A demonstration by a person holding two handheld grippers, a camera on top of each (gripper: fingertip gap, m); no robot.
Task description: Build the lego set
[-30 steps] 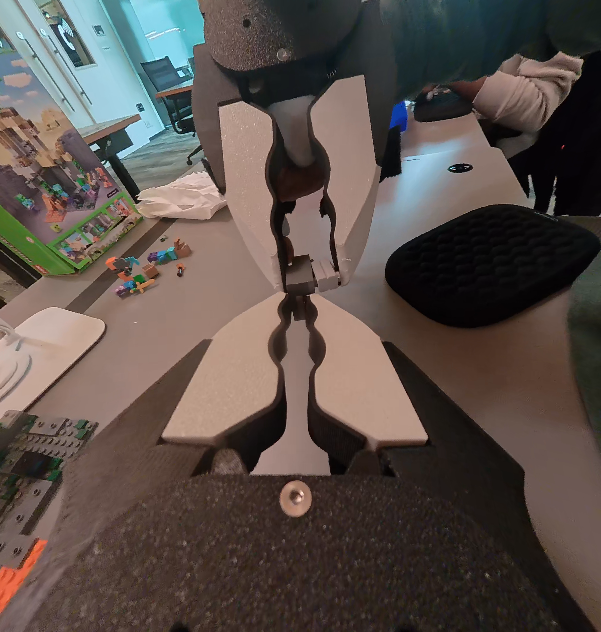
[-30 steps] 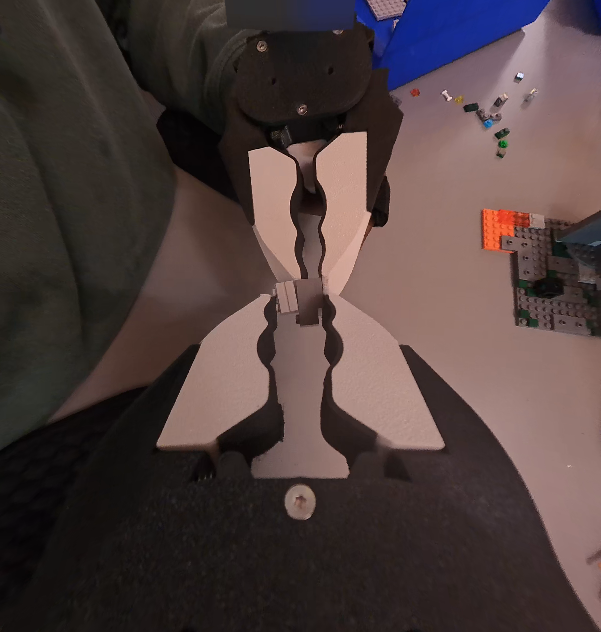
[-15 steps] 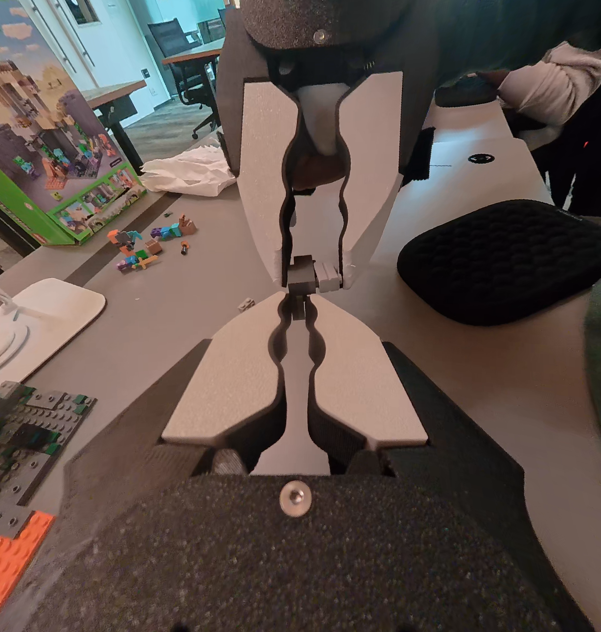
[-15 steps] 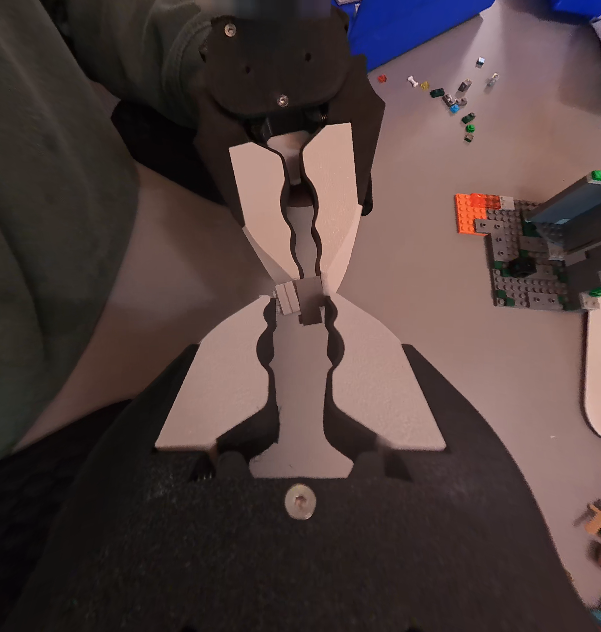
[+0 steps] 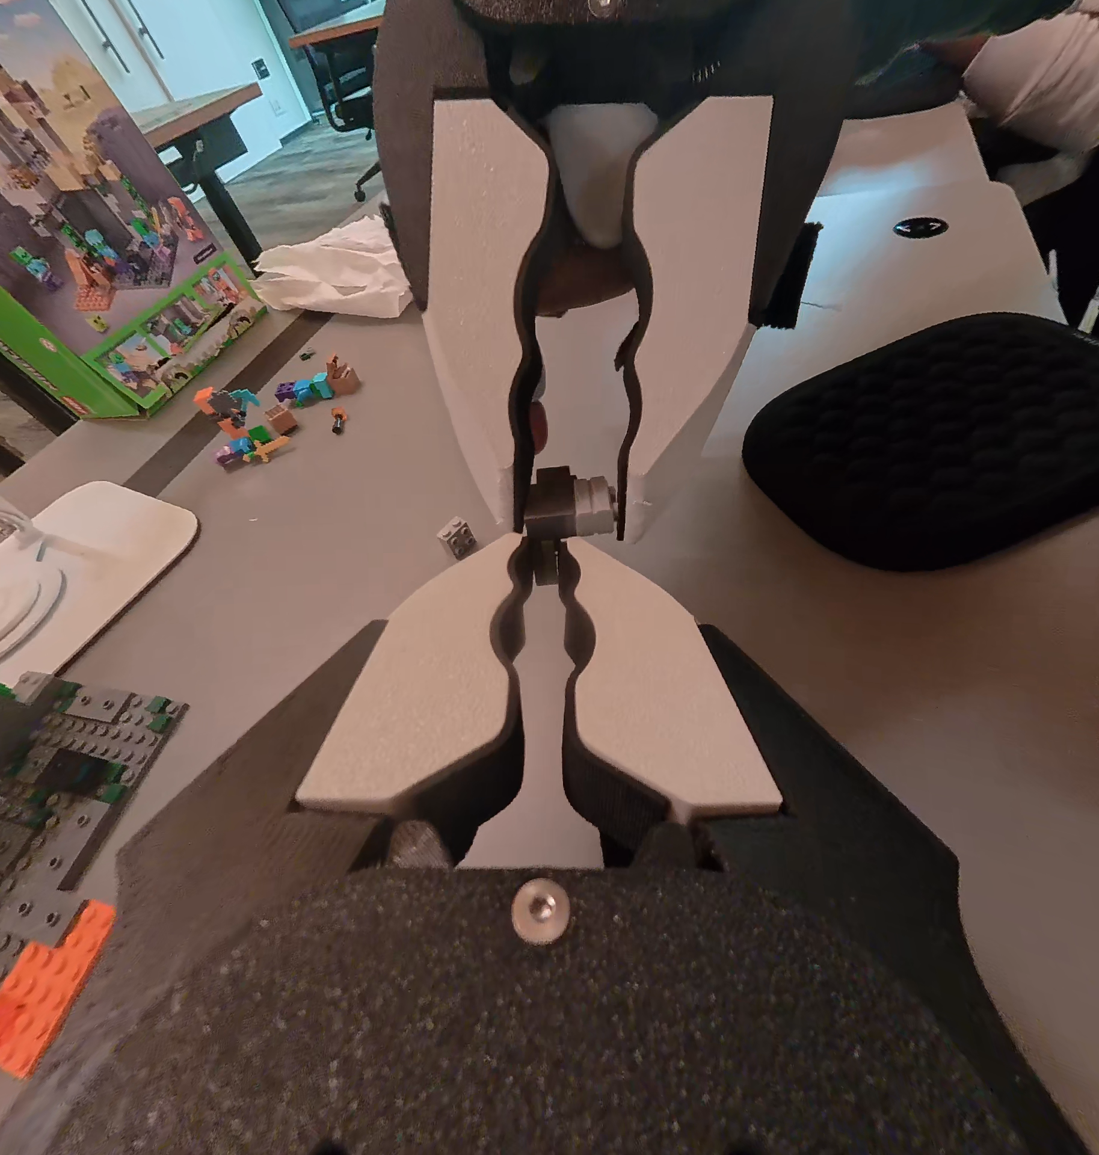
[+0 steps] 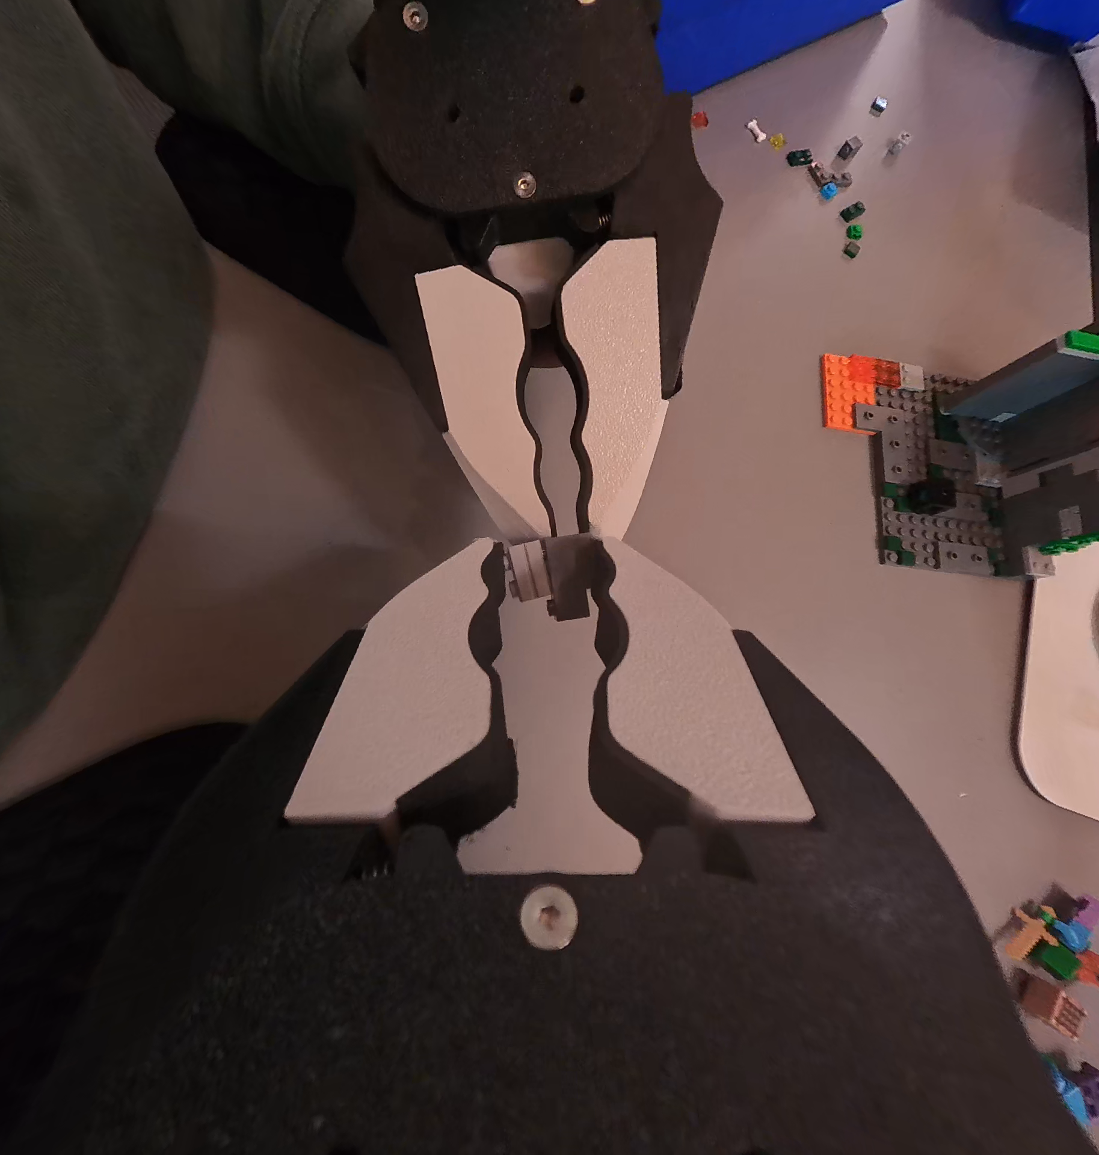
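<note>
Two tools meet tip to tip above the counter [image 5: 347, 600]. My left tool [image 5: 542, 558] is nearly closed, pinching the thin tab under a dark grey brick [image 5: 550, 506]. My right tool [image 6: 550, 578] is partly open, spanning that brick and the light grey piece [image 6: 525, 578] beside it. Judgement: the small assembly is light, rigid and slick, so flat sides give the best hold. Both tools are held level, facing each other. The partial build [image 6: 946, 500] sits near the counter's far edge.
</note>
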